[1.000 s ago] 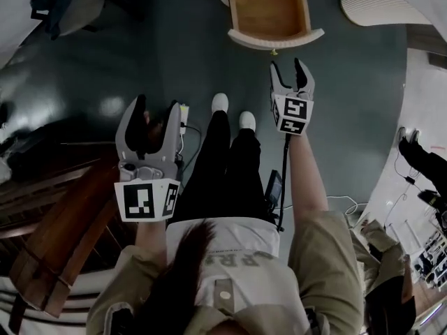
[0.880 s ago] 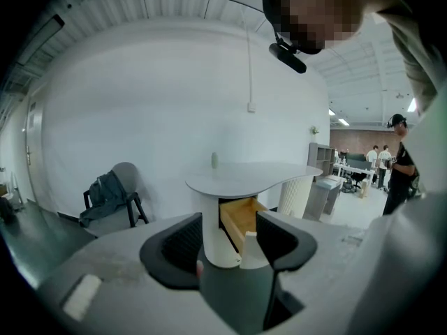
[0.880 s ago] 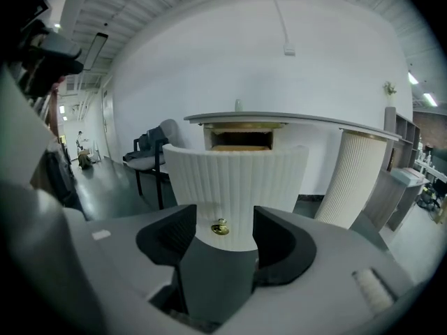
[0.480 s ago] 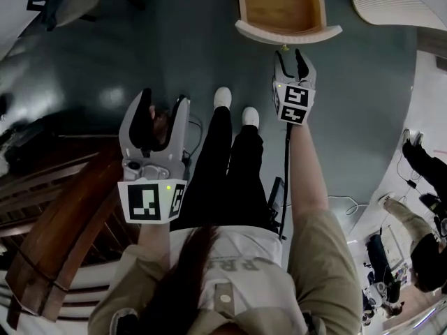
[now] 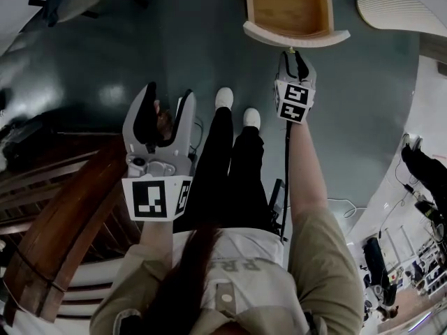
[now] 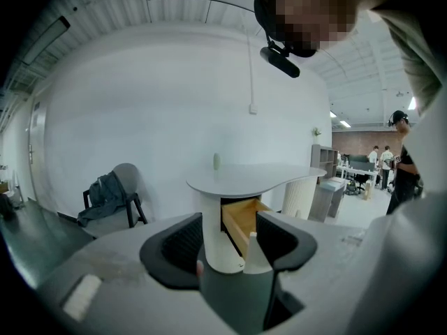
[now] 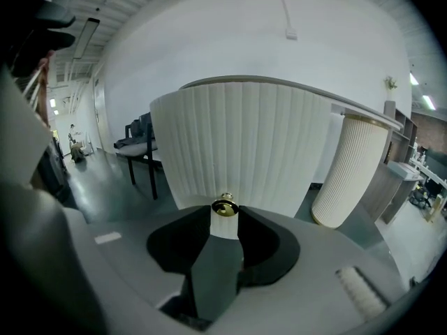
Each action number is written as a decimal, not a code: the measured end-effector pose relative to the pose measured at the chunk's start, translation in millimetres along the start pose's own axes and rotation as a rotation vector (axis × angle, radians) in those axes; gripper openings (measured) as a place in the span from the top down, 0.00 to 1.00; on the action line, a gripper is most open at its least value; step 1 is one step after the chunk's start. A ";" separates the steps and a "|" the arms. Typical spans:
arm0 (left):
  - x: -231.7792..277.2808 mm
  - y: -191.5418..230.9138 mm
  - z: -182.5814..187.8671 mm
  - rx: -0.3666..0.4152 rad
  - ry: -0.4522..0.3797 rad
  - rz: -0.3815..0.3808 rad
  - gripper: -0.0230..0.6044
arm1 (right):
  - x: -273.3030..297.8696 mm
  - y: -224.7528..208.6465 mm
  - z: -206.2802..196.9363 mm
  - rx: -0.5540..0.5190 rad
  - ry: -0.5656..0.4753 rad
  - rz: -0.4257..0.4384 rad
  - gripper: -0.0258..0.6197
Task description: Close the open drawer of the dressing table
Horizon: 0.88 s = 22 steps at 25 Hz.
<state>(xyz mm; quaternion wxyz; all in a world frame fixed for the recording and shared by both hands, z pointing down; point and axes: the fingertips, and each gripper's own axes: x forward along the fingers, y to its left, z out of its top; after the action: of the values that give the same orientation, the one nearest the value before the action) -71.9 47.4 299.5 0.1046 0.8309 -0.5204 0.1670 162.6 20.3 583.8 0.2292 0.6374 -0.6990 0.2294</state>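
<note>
The open drawer (image 5: 286, 5) shows its wooden inside at the top of the head view, with a curved white front (image 5: 297, 37) and a small brass knob (image 5: 290, 49). My right gripper (image 5: 293, 56) is right at the knob. In the right gripper view the knob (image 7: 225, 206) sits between the two tips of that gripper (image 7: 225, 218), flanked closely by them; the jaws have just been closing. The ribbed drawer front (image 7: 244, 145) fills that view. My left gripper (image 5: 159, 110) hangs open and empty, well short of the drawer (image 6: 241, 218), which it sees between its jaws (image 6: 229, 229).
A dark wooden piece of furniture (image 5: 63, 215) runs along the left. The person's shoes (image 5: 223, 98) stand just before the drawer. The table's white top (image 6: 251, 176) overhangs the drawer, a ribbed white leg (image 7: 349, 166) stands to its right, and a chair (image 6: 112, 194) stands by the wall.
My right gripper has come up to the brass knob and its jaws have narrowed around it. The left gripper has barely shifted and stays open.
</note>
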 end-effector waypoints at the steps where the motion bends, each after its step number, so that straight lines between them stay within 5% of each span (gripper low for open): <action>1: 1.2 1.0 -0.9 0.000 -0.002 0.001 0.56 | 0.5 -0.7 -0.6 0.001 0.002 -0.004 0.78; 22: 28.4 11.5 -29.4 -0.056 0.033 0.004 0.56 | 6.7 1.9 2.9 0.013 0.033 -0.006 0.79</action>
<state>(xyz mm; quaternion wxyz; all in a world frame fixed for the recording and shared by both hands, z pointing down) -75.8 29.0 337.5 0.1360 0.8238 -0.5247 0.1661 160.2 13.4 585.5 0.2375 0.6370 -0.6916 0.2438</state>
